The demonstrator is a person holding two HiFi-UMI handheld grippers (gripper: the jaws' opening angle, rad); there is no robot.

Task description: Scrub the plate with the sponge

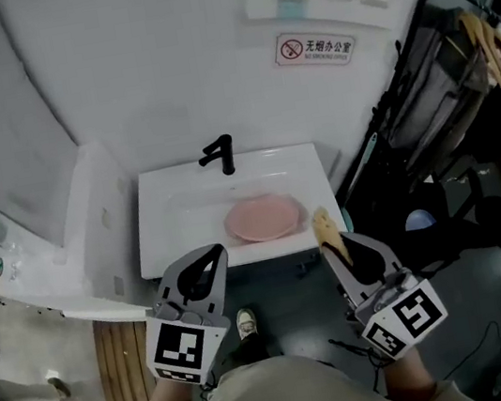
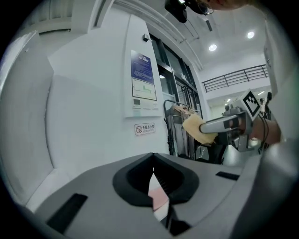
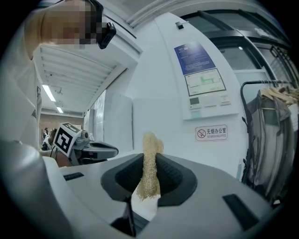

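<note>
One sponge (image 3: pixel 150 161) sits pinched in the right gripper (image 1: pixel 333 246); plate (image 1: pixel 262 218) in sink (image 1: pixel 168 229).

Sink (image 1: pixel 165 228) front: open approach over the near rim.
Sink basin: pink plate (image 1: pixel 262 218) occupies centre-right.
Sink back edge: black faucet (image 1: pixel 222 155) stands mid-rim.
Right of sink: dark cart (image 1: pixel 425 108) crowds in.

Bright, even indoor light, round ceiling lamps (image 2: pixel 212 47) glared above and right of the left gripper (image 2: pixel 153 170), strip lights (image 3: pixel 49 92) glowed up left of the right gripper (image 3: pixel 149 164), both gripper views bulged with black corners, head view was dimmer and slightly soft.
</note>
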